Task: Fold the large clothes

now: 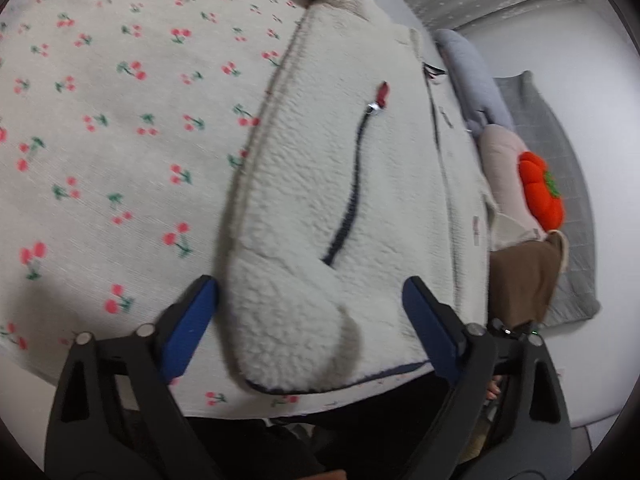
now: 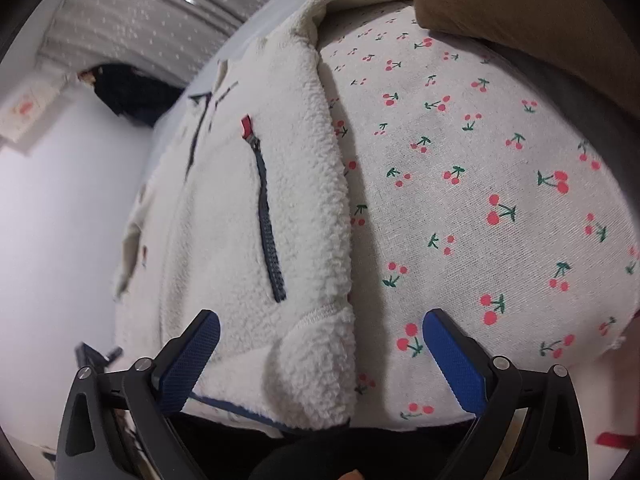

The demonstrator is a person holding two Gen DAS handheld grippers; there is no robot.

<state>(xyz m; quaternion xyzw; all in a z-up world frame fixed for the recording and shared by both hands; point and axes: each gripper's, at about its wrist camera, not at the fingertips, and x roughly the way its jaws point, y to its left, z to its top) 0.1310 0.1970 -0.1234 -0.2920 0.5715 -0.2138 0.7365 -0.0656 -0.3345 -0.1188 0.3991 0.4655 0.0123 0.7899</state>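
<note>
A cream fleece jacket (image 1: 328,184) with dark zip pockets and red pulls lies flat on a cherry-print sheet (image 1: 104,128). My left gripper (image 1: 312,300) hangs over the jacket's near hem corner with its blue pads wide apart, one on each side of the corner, and nothing is pinched. In the right wrist view the same jacket (image 2: 232,240) fills the left half, its other hem corner between the spread blue pads of my right gripper (image 2: 320,332). The right pad hovers over the bare sheet (image 2: 480,200). Neither gripper holds fabric.
Beyond the jacket's far edge lie a grey-blue cushion (image 1: 476,80), a pink item with an orange plush (image 1: 540,196), a brown cloth (image 1: 524,276) and a grey quilted mat (image 1: 560,168). A brown cloth (image 2: 520,8) sits on the sheet's far corner. A dark garment (image 2: 132,92) hangs by the curtain.
</note>
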